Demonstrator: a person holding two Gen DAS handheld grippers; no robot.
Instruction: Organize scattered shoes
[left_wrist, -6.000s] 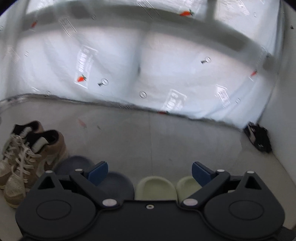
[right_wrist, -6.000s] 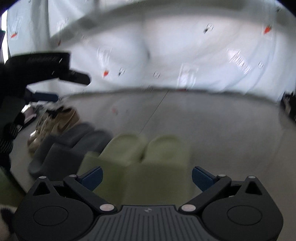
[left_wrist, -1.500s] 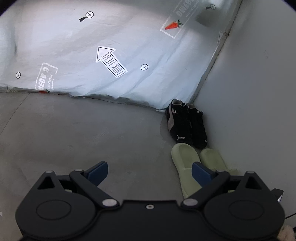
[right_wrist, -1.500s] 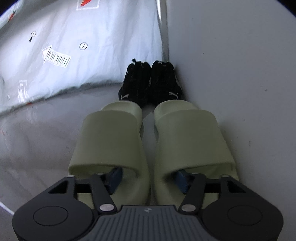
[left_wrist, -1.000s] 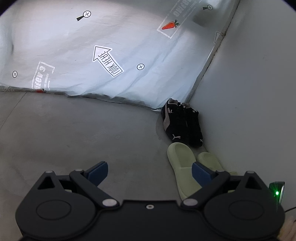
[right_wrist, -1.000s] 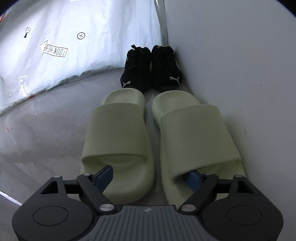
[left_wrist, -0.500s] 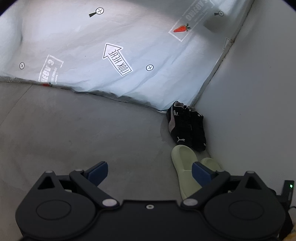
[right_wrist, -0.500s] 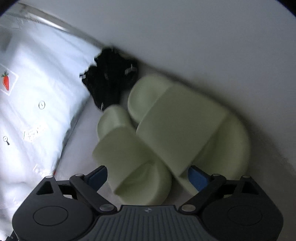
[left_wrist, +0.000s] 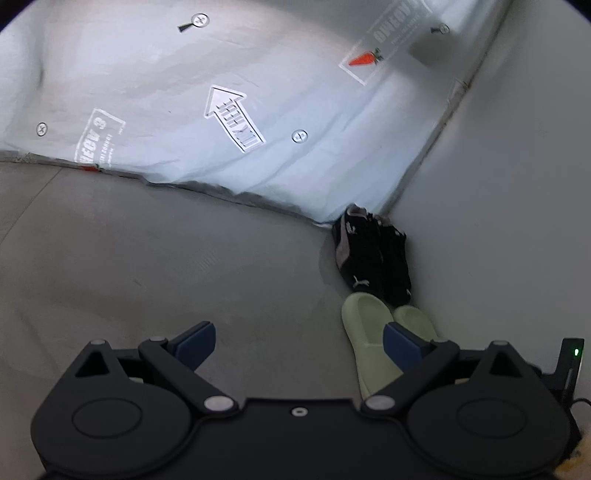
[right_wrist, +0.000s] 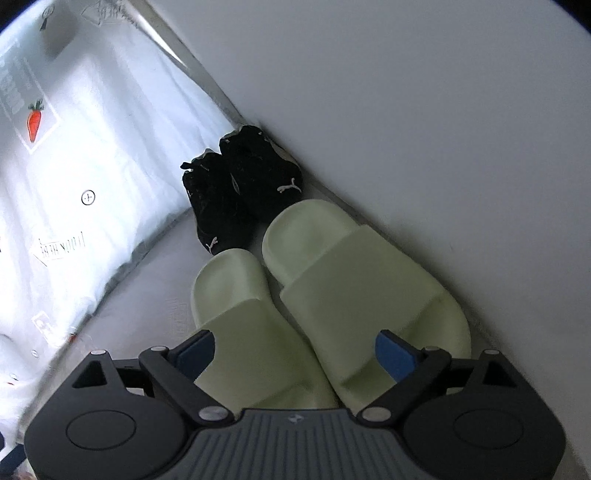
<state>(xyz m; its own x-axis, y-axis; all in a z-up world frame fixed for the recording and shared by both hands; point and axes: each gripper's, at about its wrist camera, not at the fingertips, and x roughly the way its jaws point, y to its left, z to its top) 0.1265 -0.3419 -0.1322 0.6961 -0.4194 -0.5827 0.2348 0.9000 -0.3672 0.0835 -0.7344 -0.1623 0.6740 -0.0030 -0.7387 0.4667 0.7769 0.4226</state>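
A: Where are the slides (right_wrist: 325, 295)?

B: Side by side on the floor (left_wrist: 184, 266) along the right wall (right_wrist: 424, 110), toes just behind the black sneakers (right_wrist: 243, 184) in the far corner.

A: And the tools?

B: Right tool (right_wrist: 293, 349) gapes above the slides, gripping nothing. Left tool (left_wrist: 299, 338) is wide open, empty.

A: Finished?

B: These two pairs look lined up; other shoes aren't in view, so I can't say.

The green slides (right_wrist: 317, 295), six seconds ago beside grey slides and tan sneakers, now lie by the black sneakers (right_wrist: 240, 192) at the wall. The right gripper (right_wrist: 295, 350) has released them, its jaws wide and withdrawn from the straps, view rolled.
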